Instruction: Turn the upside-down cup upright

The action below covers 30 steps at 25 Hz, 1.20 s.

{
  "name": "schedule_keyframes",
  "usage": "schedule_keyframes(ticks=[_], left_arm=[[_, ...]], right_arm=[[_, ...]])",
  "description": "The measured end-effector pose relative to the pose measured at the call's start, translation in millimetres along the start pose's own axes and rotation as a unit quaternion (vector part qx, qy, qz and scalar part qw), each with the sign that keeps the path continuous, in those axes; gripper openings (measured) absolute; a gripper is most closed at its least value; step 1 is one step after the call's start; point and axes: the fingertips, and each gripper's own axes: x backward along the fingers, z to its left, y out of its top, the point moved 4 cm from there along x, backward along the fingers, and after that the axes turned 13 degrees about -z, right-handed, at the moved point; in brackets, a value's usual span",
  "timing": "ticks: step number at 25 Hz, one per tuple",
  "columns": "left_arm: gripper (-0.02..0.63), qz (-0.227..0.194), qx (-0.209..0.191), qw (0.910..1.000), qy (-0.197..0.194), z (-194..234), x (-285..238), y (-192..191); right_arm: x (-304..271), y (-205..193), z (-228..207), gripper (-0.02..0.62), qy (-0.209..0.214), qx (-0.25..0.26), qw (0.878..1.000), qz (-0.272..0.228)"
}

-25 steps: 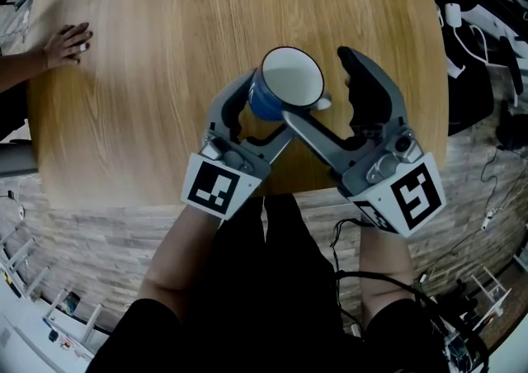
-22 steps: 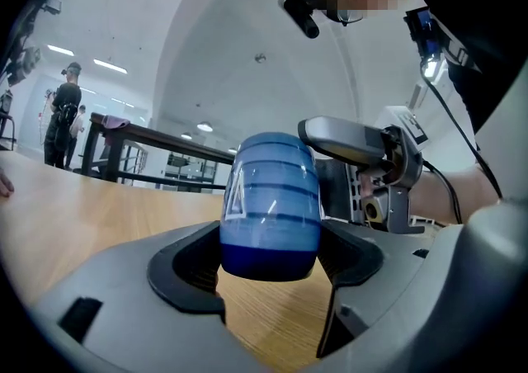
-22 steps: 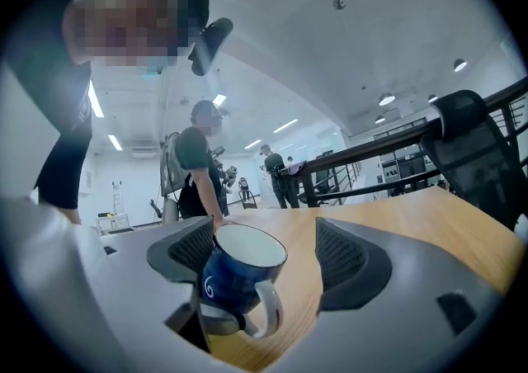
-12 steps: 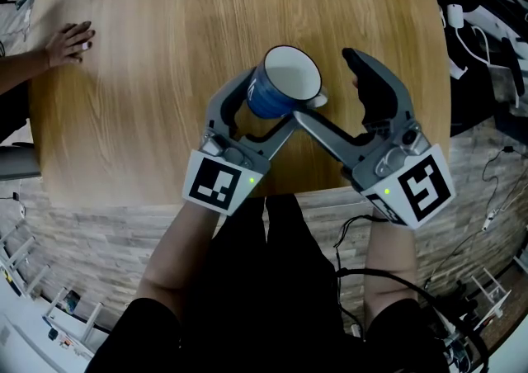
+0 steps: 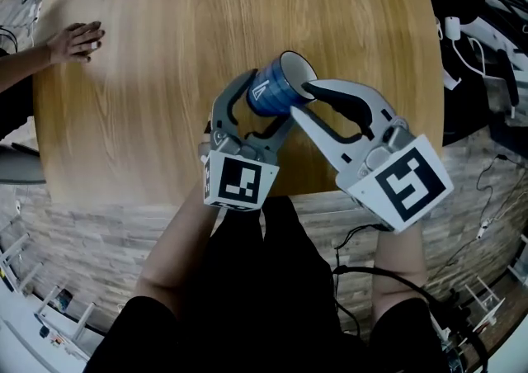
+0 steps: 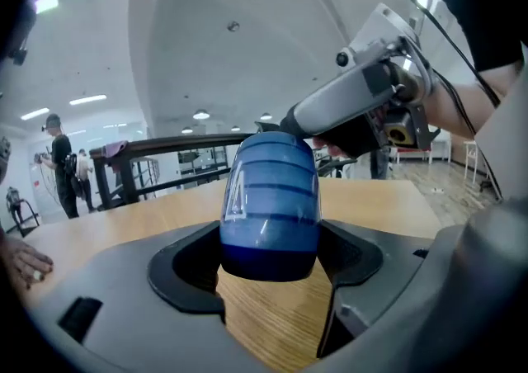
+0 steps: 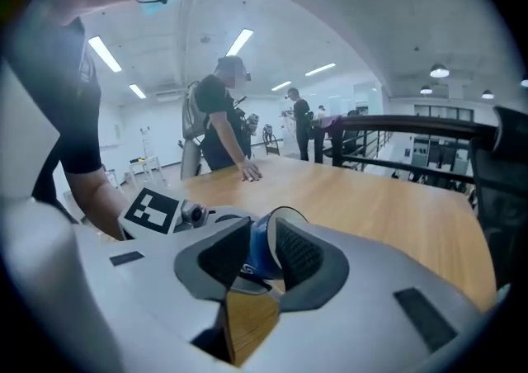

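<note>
The blue cup (image 5: 276, 87) is held tilted, almost on its side, over the near part of the wooden tabletop (image 5: 206, 16), its white mouth turned toward the far right. The left gripper (image 6: 268, 260) clamps the cup's body near the base, one jaw on each side. The right gripper (image 7: 264, 260) reaches in from the right; its jaws have just been closing and now stand narrow, with the cup's wall at the rim pinched between the pads. Another person's hand (image 5: 76, 40) rests flat on the tabletop's far left.
</note>
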Motion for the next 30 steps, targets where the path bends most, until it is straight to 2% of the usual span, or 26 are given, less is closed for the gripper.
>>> schedule_keyframes(ticks=[2,5,9,11,14,23,27,30], left_arm=[[0.360,0.007,-0.014,0.9999,-0.003,-2,2,0],[0.360,0.014,-0.033,0.9994,-0.004,-5,3,3],[0.360,0.026,-0.073,0.9970,-0.010,-9,0,3],[0.360,0.028,-0.089,0.9955,-0.015,-13,-3,3],[0.360,0.034,-0.093,0.9950,-0.015,-14,-5,0],[0.362,0.021,-0.109,0.9935,-0.024,-16,1,-7],[0.362,0.005,-0.115,0.9923,-0.045,-18,1,-6],[0.362,-0.016,-0.104,0.9919,-0.071,-19,3,-1]], right_arm=[[-3,2,-3,0.103,0.024,-0.014,1.000,0.008],[-6,-5,-7,0.103,0.041,-0.029,0.998,0.047],[-13,-12,-8,0.104,0.078,-0.089,0.989,0.087],[-18,-14,-12,0.104,0.080,-0.110,0.986,0.101],[-22,-19,-16,0.103,0.078,-0.122,0.983,0.114],[-22,-27,-5,0.064,0.090,-0.156,0.980,0.084],[-18,-29,-7,0.059,0.097,-0.175,0.978,0.062],[-12,-27,-7,0.055,0.105,-0.186,0.976,0.047]])
